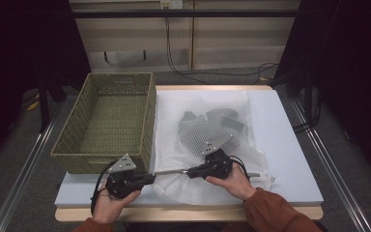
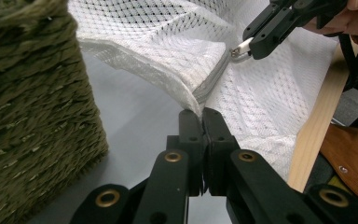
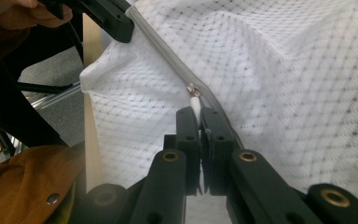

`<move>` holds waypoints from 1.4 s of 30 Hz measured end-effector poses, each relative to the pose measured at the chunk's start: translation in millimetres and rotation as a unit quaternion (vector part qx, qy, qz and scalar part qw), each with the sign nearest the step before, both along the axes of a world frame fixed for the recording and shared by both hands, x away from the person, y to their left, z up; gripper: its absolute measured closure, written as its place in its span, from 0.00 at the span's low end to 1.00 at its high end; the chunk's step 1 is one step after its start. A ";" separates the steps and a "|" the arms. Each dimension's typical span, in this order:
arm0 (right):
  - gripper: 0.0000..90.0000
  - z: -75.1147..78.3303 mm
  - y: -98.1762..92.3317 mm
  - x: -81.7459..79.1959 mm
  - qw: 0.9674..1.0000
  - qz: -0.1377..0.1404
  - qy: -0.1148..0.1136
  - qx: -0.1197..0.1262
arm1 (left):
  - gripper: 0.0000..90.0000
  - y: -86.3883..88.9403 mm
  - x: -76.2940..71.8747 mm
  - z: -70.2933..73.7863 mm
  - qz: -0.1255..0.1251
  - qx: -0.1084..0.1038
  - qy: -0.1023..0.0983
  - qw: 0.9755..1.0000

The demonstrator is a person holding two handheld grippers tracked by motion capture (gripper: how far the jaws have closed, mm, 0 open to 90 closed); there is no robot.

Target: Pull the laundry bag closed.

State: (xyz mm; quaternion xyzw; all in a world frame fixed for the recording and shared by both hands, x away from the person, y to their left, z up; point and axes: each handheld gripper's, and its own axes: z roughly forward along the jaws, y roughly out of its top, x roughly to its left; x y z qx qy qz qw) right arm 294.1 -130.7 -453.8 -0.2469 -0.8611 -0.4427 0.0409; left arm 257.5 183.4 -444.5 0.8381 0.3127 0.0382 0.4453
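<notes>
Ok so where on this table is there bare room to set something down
Free: the blue mat strip right of the white mesh laundry bag, and the woven basket floor. Crowded: the front edge, where the left hand-held gripper and right hand-held gripper pinch the bag's zipper.

To my left stands an olive woven basket [image 1: 108, 121], rectangular, with a handle slot cut in its far wall. Its weave fills the left side of my left gripper view [image 2: 32, 112]. It rests on a pale blue-grey pad [image 1: 275, 125] that covers a wooden table, whose light edge [image 1: 183, 212] runs along the near side. Black cables [image 1: 212, 72] trail across the grey floor beyond. Metal rails [image 1: 24, 169] flank the table.
</notes>
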 end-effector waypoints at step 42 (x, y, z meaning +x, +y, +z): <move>0.97 -2.8 -22.6 0.1 1.000 -0.027 0.001 -0.007 | 0.98 0.4 0.7 3.0 -0.005 0.004 -0.004 1.000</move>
